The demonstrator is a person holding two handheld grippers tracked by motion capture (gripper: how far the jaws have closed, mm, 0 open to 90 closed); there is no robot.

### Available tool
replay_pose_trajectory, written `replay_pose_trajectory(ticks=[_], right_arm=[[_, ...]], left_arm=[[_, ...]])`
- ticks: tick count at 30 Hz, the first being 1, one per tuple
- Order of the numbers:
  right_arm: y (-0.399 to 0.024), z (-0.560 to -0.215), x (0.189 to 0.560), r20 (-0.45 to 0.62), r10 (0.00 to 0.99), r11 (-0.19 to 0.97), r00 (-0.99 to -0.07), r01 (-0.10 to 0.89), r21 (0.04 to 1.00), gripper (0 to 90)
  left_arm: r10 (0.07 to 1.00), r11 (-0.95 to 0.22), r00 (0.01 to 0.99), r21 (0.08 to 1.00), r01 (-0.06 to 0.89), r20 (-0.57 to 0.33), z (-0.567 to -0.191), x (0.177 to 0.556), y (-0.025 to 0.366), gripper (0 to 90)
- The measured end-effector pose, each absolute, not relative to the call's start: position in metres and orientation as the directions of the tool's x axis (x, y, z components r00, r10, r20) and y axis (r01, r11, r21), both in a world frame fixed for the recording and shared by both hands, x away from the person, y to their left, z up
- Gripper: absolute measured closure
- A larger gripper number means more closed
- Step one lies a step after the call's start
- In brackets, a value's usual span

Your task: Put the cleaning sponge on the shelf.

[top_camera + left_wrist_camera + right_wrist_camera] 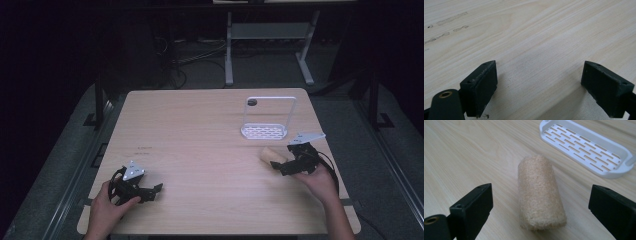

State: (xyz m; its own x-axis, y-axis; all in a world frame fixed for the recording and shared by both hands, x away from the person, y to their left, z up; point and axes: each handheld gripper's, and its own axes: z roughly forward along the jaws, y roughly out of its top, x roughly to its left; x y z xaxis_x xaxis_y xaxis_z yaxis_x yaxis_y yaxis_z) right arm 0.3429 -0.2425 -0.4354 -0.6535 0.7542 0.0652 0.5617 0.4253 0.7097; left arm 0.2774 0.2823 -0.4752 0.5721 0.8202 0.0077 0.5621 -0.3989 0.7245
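A tan fibrous cylinder, like a loofah roll [540, 192], lies on its side on the wooden table [200, 135]. My right gripper [541, 207] is open, one jaw on each side of the roll's near end, not touching it. In the high view the roll [270, 155] lies just left of the right gripper [285, 167]. A white slotted tray with a tall wire handle [265, 131] stands behind the roll; its base [584, 147] reaches the upper right of the right gripper view. My left gripper [155, 192] rests open at the table's front left, over bare wood [539, 75].
Faint marks [144, 149] show on the table left of centre. Beyond the far edge stand a desk frame's legs [229, 50] and cables on a dark floor. Metal rails run along both sides of the table.
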Motion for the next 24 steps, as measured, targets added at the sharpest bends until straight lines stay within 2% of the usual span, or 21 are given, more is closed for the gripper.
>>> replay_pose_trajectory(ticks=[15,24], right_arm=[[-0.227,-0.436,0.365,0.053,0.723,0.492,-0.689,0.566,0.661,6.1],[-0.216,-0.448,0.369,0.036,0.713,0.541,-0.700,0.581,0.608,6.3]], left_arm=[[0.820,-0.399,0.572,0.725,0.562,0.008,-0.475,0.277,0.282,12.9],[0.820,-0.399,0.572,0.725,0.562,0.007,-0.475,0.277,0.282,12.9]])
